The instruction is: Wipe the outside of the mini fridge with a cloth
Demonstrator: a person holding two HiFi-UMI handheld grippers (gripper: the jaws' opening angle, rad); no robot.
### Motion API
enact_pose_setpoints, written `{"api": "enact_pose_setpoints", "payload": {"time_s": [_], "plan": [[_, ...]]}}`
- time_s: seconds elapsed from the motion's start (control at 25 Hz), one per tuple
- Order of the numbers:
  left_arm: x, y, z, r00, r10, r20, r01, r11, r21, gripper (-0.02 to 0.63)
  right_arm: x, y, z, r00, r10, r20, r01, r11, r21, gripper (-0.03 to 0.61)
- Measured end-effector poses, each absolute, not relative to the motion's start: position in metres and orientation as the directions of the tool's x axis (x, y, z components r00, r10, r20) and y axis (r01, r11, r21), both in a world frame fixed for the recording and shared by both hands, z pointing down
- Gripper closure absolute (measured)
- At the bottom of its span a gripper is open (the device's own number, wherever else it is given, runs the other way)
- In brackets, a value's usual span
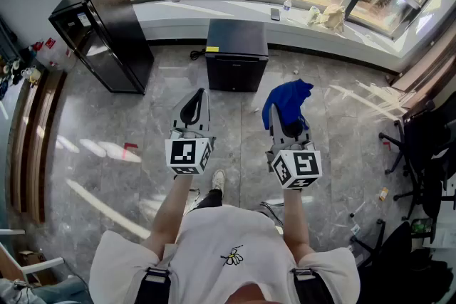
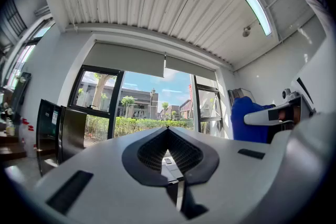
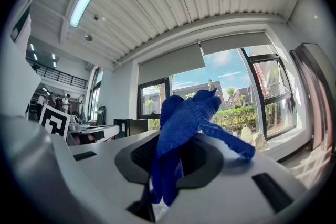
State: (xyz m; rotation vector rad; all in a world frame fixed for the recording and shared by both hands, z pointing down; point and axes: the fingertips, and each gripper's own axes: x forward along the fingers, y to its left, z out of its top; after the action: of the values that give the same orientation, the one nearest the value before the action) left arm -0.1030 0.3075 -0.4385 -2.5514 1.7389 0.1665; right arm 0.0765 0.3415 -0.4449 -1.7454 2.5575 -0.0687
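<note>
While the right gripper (image 1: 288, 128) pinches the cloth (image 1: 285, 102), bunched ready for wiping, the left gripper (image 1: 192, 102) is pressed together, empty, and the fridge (image 1: 236, 53) stands at the floor's (image 1: 128, 181) far edge, well apart from both.

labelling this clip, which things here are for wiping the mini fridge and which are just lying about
For the job: small black box-shaped mini fridge; crumpled blue cloth, clamped in the right gripper; left gripper, shut, empty.

Lying about: tall black cabinet; clear plastic bottle on the windowsill; beige bags near it; black office chairs.
</note>
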Motion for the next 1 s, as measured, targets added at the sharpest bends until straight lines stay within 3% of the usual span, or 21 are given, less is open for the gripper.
{"api": "enact_pose_setpoints", "payload": {"time_s": [0.36,1.0], "plan": [[-0.139,0.191,-0.446,0.353,-0.928,-0.123,-0.934,-0.357,0.013,0.61,0.054,0.229,-0.454,-0.34,-0.94,0.002,-0.939,0.34,-0.05,0.489],[-0.094,0.039,-0.432,0.277,-0.956,-0.102,-0.96,-0.279,0.014,0.609,0.093,0.058,-0.427,-0.431,-0.902,0.026,-0.902,0.429,-0.042,0.489]]}}
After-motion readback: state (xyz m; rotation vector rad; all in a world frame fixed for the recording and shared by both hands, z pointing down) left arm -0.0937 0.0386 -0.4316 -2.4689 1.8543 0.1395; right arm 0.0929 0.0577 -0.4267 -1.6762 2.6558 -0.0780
